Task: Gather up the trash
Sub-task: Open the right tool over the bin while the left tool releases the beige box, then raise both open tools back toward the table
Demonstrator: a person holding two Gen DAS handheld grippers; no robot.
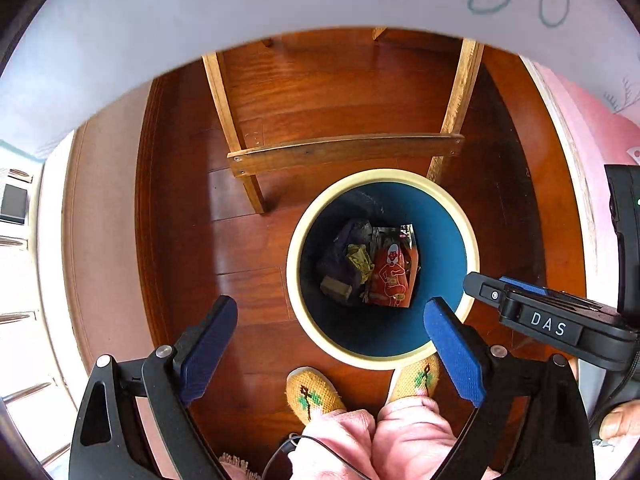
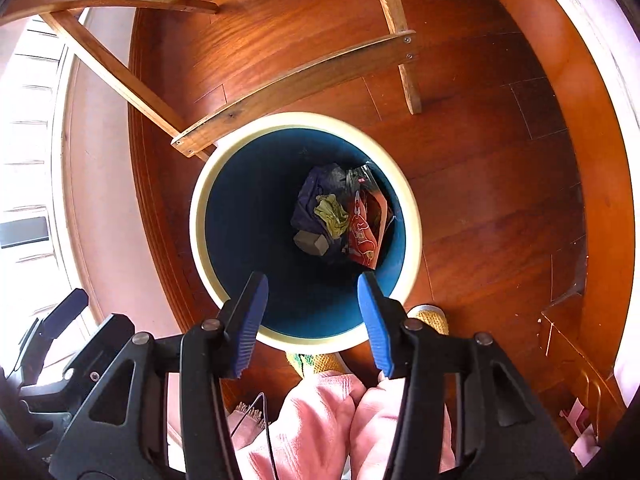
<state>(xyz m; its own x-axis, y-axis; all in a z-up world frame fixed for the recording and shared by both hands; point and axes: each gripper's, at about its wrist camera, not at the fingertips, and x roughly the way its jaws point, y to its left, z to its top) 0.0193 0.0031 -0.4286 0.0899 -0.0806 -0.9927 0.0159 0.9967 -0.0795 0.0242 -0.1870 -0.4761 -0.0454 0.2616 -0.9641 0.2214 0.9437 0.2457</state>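
A round bin [image 1: 448, 204] [image 2: 224, 184] with a cream rim and blue inside stands on the wooden floor. At its bottom lie a red snack wrapper [image 1: 394, 280] [image 2: 364, 236], a crumpled yellow-green wrapper [image 1: 360, 260] [image 2: 332, 210], a dark purple bag [image 1: 344, 240] [image 2: 316, 188] and a small grey block [image 1: 336, 288] [image 2: 310, 242]. My left gripper [image 1: 330, 312] hangs above the bin's near edge, open wide, nothing between its blue pads. My right gripper [image 2: 314, 284] points down into the bin, open and holding nothing; it also shows at the right in the left wrist view [image 1: 520, 304].
A wooden chair frame [image 1: 344, 152] [image 2: 288, 80] stands just behind the bin. The person's pink trouser legs [image 1: 372, 440] and yellow knitted slippers [image 1: 312, 392] are right in front of it. A white tablecloth edge [image 1: 280, 0] overhangs at the top. White cabinet drawers [image 1: 16, 240] are left.
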